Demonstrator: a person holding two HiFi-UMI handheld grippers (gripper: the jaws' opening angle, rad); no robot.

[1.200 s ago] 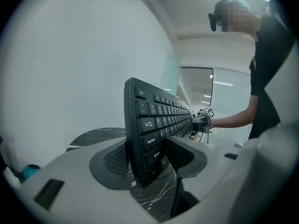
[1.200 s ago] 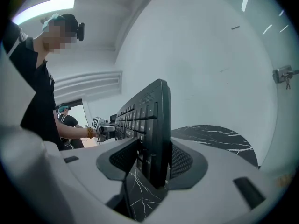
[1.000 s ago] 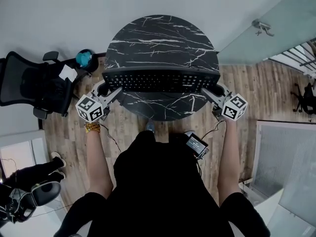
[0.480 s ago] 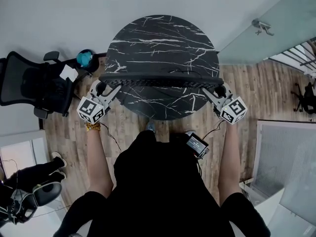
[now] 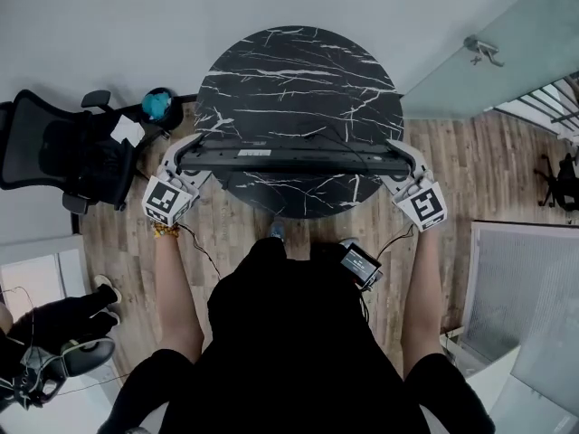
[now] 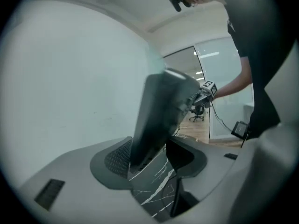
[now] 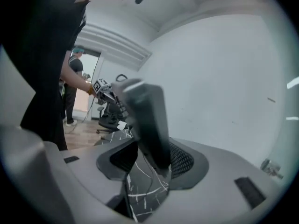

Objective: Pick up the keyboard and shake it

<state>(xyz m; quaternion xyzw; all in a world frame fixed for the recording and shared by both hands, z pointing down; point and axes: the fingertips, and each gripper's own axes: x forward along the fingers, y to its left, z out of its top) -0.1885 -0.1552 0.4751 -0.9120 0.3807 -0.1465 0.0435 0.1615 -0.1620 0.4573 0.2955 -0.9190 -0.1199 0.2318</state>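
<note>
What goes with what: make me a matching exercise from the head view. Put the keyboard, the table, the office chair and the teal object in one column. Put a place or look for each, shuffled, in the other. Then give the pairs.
1. keyboard
2. table
3. office chair
4. teal object

A. round, black with white veins
B. at the left, standing on the wood floor
C. on edge, over the table's near side
D. small, between the chair and the table

Pairs: 1-C, 2-A, 3-B, 4-D
</note>
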